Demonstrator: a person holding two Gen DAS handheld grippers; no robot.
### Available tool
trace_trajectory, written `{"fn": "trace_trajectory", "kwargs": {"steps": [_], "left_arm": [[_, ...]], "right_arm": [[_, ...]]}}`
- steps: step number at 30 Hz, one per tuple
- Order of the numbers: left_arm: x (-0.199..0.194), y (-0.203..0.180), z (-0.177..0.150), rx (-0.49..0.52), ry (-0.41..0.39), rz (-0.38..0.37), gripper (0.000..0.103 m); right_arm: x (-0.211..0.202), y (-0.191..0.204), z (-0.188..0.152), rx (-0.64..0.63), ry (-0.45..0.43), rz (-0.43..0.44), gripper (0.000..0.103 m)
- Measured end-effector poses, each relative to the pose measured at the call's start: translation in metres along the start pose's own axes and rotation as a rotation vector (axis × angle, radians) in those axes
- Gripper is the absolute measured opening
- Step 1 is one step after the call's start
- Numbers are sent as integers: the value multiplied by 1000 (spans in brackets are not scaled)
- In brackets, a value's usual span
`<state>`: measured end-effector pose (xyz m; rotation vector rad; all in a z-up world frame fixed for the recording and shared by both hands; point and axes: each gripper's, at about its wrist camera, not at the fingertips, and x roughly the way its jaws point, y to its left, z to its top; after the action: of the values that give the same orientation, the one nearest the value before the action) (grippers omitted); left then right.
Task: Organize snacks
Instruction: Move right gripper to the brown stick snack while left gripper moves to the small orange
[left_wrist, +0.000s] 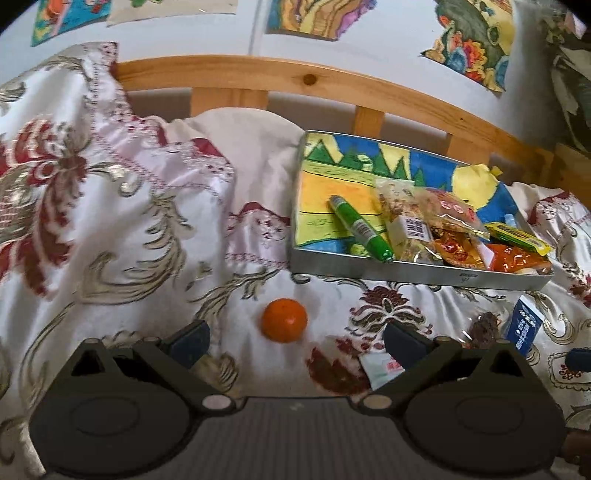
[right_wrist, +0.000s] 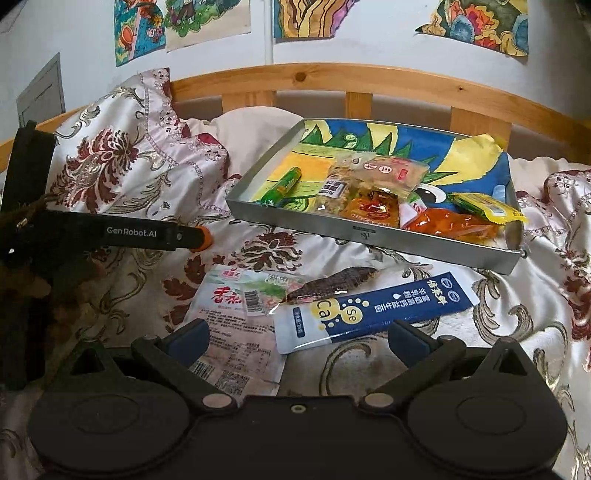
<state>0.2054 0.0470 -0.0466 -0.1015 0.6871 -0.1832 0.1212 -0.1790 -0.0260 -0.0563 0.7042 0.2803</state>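
Two grippers, both wide, empty. Left gripper low over floral bedspread, round orange fruit between fingers, untouched. Right gripper near blue-white sachet, touching pale printed packet. Shallow metal tray holds green tube, orange packets.

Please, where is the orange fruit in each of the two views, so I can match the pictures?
Left wrist: the orange lies low in the centre, on the bedspread between the open left gripper fingers.
Right wrist: only a sliver of orange shows mid-left, behind the left gripper's tip.
Shared landmark: the metal tray, up and right of the orange in both.
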Motion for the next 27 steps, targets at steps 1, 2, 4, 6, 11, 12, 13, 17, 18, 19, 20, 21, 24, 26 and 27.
{"fn": "trace_trajectory", "kwargs": {"steps": [1,2,4,6,11,12,13,17,18,19,20,21,24,26,27], "left_arm": [[3,0,1,-3,5,-6,102],[6,1,1,-11,14,-16,102],[12,2,2,-21,28,-36,102],[16,1,2,-13,33,-51,102],[22,-3,2,47,37,-77,102],[24,-3,3,47,39,-83,102],[26,-2,3,41,42,-90,102],[37,3,8,8,95,-60,101],[38,4,8,3,100,-61,100],[39,6,9,-2,103,-63,100],[40,6,9,-3,108,-62,99],[41,6,10,0,111,-61,97],[43,8,11,-3,106,-63,93],[43,9,11,-10,102,-70,91],[43,10,11,-13,99,-75,89]], "right_arm": [[3,-1,2,-2,3,3,102],[6,-1,3,-2,6,9,102],[13,-2,6,4,6,9,102],[23,-4,9,17,12,-3,102],[46,-15,20,83,15,7,102],[50,-17,22,96,16,10,102],[54,-19,24,104,17,12,101],[66,-21,28,127,34,19,90],[68,-20,28,120,34,11,90],[69,-18,29,110,32,8,89],[71,-16,30,102,31,9,87],[72,-15,31,98,30,11,85],[79,-11,32,84,43,27,76],[83,-8,33,75,42,31,76],[84,-7,34,67,40,27,76]]}}
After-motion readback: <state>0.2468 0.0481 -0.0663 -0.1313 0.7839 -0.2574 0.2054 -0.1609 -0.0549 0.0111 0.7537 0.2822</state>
